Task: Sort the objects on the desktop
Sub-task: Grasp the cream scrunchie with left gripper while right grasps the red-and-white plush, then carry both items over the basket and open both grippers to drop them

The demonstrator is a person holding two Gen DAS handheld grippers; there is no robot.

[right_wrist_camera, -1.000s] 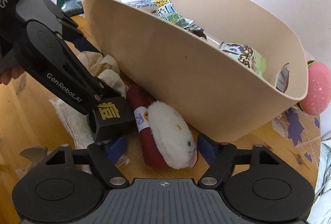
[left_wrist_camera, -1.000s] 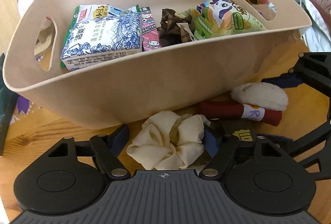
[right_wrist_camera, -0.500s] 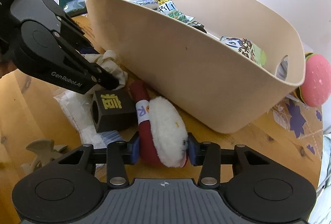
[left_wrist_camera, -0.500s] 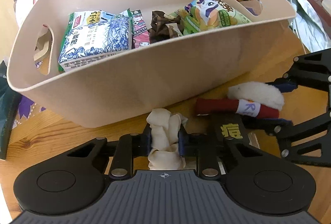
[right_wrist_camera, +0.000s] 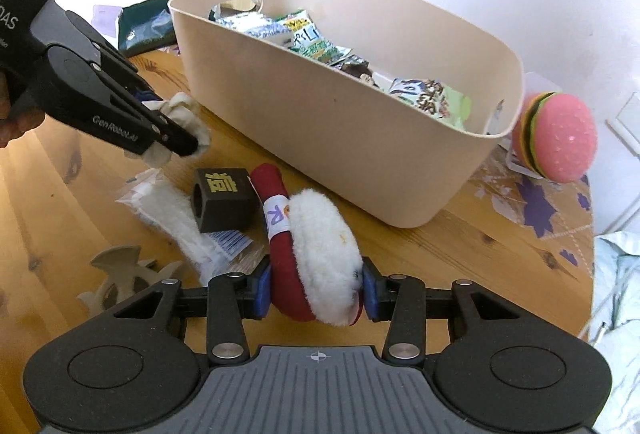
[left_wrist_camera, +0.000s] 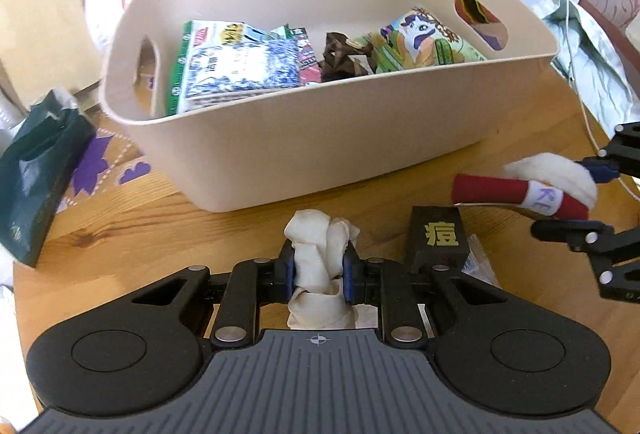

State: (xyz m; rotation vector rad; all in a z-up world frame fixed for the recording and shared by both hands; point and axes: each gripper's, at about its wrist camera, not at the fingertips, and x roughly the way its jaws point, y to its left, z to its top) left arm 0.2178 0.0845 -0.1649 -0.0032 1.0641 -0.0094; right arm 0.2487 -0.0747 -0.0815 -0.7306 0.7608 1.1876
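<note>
- L gripper (left_wrist_camera: pixel 319 276): jaws narrow, clamped on the cream scrunchie (left_wrist_camera: pixel 320 266). Fabric bulges above and below the pads, so the pinch is mid-bunch. Seen from the R cam, the scrunchie (right_wrist_camera: pixel 182 117) looks clear of the table (right_wrist_camera: pixel 80 169), though contact can't be ruled out.
- R gripper (right_wrist_camera: pixel 314 294): jaws part-closed on the red-and-white plush (right_wrist_camera: pixel 316 258), pads at each side of the fluffy white part. Its red roll end with the "R" label points toward 11 o'clock. From the L cam the plush (left_wrist_camera: pixel 536 185) sits at 2 o'clock.
- Beige bin (left_wrist_camera: pixel 320 149): at 12 o'clock for L, 12–1 o'clock for R. Already holds snack packs (left_wrist_camera: pixel 240 69) and a pony-print bag (left_wrist_camera: pixel 420 37).
- Handling, as judged: scrunchie is very light, limp, not fragile. It squashes thin, so it may slip if the pinch loosens. A hold across the bunched middle is best, as now.
- Plush: light, soft, springy. The fur is slick-ish, and the long red end may droop or swing. A grip on the thick white body, nearer the middle, would balance it.
- Black foam cube (right_wrist_camera: pixel 224 199) with a gold character lies at 11 o'clock from R, touching the plush's red end. Looks light and slightly squashy, so flat sides are the place to pinch.
- Clear packet (right_wrist_camera: pixel 180 222) under the cube: thin, slippery, lies flat, hard to pick. An edge is likely the way in.
- Risk: bin wall is tall, so both loads need lifting over the rim.
</note>
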